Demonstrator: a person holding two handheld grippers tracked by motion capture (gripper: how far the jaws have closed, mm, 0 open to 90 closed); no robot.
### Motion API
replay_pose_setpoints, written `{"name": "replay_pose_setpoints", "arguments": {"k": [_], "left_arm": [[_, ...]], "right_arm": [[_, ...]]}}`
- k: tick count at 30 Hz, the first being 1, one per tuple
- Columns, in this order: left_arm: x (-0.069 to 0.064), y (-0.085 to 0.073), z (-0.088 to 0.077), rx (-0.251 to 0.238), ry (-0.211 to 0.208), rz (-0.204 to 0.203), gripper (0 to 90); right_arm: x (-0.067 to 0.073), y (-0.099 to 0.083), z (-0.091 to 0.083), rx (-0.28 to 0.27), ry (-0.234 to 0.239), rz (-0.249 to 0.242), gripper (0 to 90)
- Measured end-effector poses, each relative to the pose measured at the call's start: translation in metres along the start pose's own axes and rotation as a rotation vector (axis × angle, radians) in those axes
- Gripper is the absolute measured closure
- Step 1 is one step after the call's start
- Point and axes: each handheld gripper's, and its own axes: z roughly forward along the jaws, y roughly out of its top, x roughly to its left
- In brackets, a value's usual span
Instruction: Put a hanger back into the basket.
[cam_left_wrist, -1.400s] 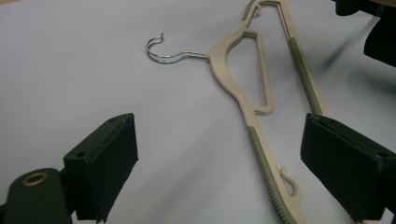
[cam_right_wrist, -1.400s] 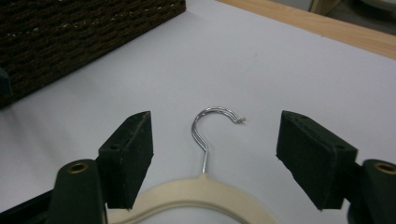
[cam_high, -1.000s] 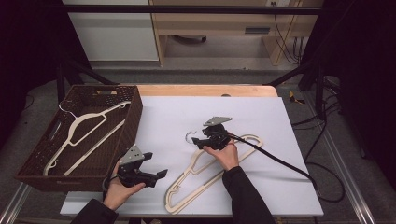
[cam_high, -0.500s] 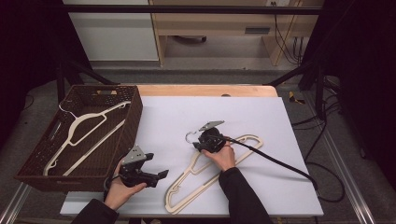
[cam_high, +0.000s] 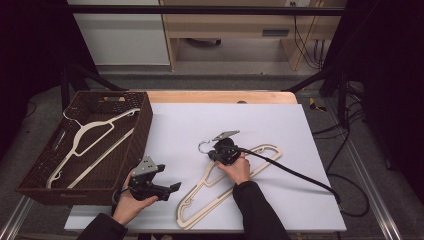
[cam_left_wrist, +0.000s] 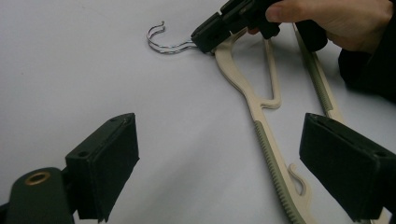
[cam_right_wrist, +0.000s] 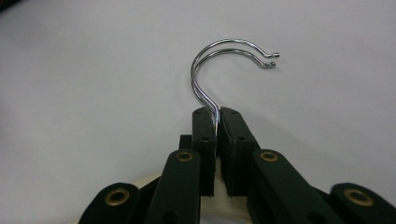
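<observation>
With the right gripper (cam_right_wrist: 217, 114) clamped on the wire hooks (cam_right_wrist: 224, 60) of what look like two stacked cream hangers (cam_high: 227, 187), the step in hand appears to be lifting them off the white worktop (cam_high: 300, 150) toward the brown wicker basket (cam_high: 30, 187) at the left, where another hanger (cam_high: 92, 142) already lies. Its jaws have just been closing, and in the right gripper view they now pinch both chrome stems where these leave the plastic neck. The hangers lie flat near the middle of the worktop, hooks pointing away from the person and bodies slanting back toward the front edge. Since the grip sits at one end, the long bodies will probably swing and droop once raised, so a slow, straight lift seems wise, with a pause to see whether both stems stay pinched before carrying anything sideways. The left gripper (cam_left_wrist: 224, 172) hovers just above the worktop near the lower arm of the hangers, jaws spread wide with nothing between them; it could support that trailing end if the pair starts to twist apart.
</observation>
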Motion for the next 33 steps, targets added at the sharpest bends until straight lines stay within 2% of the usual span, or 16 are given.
{"name": "replay_pose_setpoints", "arguments": {"k": [4, 6, 7, 14, 18, 22, 25, 33], "left_arm": [[0.0, 0.0, 0.001, -0.002, 0.0, 0.0, 11.6], [0.0, 0.0, 0.001, -0.001, 0.0, 0.0, 11.6], [0.0, 0.0, 0.001, -0.001, 0.001, 0.001, 11.6], [-0.001, 0.002, 0.0, -0.014, -0.009, -0.009, 12.0], [-0.004, 0.009, -0.001, -0.028, -0.026, -0.017, 12.5], [-0.01, 0.019, 0.0, -0.031, -0.036, -0.006, 13.6], [-0.014, 0.026, 0.006, -0.023, -0.051, -0.006, 15.1], [-0.025, 0.043, 0.038, 0.016, -0.099, -0.008, 20.9]], "right_arm": [[0.001, 0.001, -0.001, -0.016, -0.014, 0.031, 88.7], [0.0, 0.001, -0.002, -0.019, -0.01, 0.028, 88.9], [0.001, 0.001, -0.004, -0.015, -0.012, 0.045, 89.0], [0.005, 0.003, -0.015, -0.054, -0.021, 0.046, 89.2], [0.008, 0.004, -0.023, -0.09, -0.014, 0.026, 89.2], [0.012, 0.004, -0.034, -0.112, -0.015, 0.002, 89.2], [0.014, 0.004, -0.041, -0.137, -0.012, -0.015, 89.2], [0.018, 0.003, -0.057, -0.18, 0.0, -0.046, 89.2]]}}
